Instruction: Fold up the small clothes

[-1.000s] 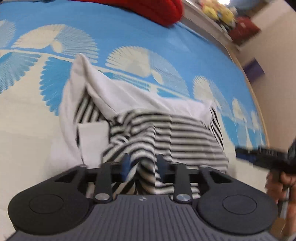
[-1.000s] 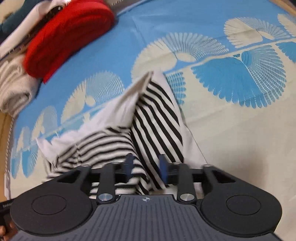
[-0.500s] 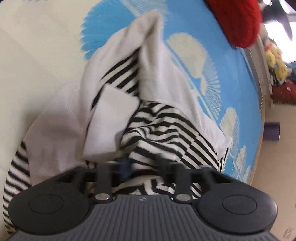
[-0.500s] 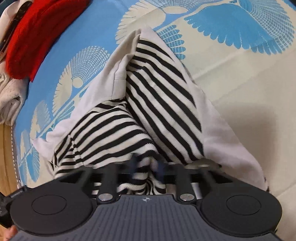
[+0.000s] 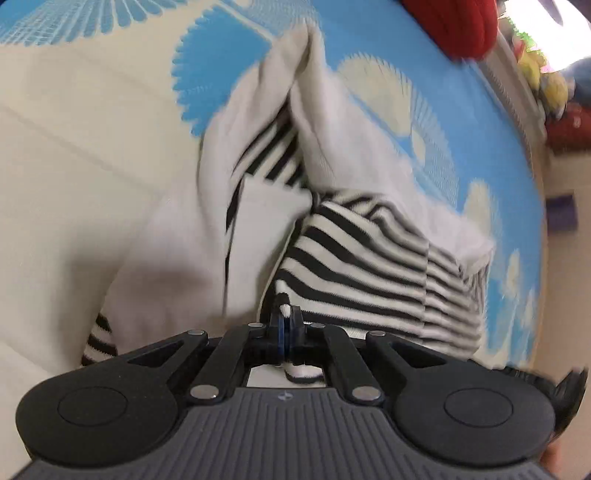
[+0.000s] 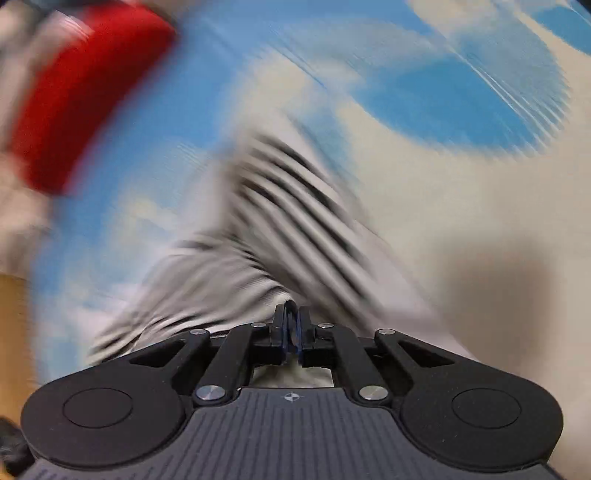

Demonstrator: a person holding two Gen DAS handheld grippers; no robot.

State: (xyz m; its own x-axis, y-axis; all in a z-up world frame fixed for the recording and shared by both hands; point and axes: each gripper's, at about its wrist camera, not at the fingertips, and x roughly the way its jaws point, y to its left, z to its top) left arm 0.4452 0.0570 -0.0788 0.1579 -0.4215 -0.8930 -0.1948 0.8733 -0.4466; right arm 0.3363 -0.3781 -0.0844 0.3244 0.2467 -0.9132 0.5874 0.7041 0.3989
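Note:
A small black-and-white striped garment [image 5: 362, 266] with plain white parts lies crumpled on the blue and cream patterned bedspread [image 5: 74, 147]. My left gripper [image 5: 285, 317] is shut on a striped edge of it, and a bit of cloth pokes up between the pads. In the right wrist view the same striped garment [image 6: 295, 206] is heavily blurred by motion. My right gripper [image 6: 291, 314] is shut on another fold of it, with the fabric pinched between the jaws.
A red folded garment [image 5: 454, 22] lies at the far side of the bed, also visible as a red blur [image 6: 85, 99]. Toys [image 5: 550, 88] sit beyond the bed edge at the right. Pale folded cloth [image 6: 14, 206] lies at the left.
Both grippers have closed from open onto the striped garment's near edge. Both hands have dropped closer to the cloth, and the right view is now smeared by fast motion.

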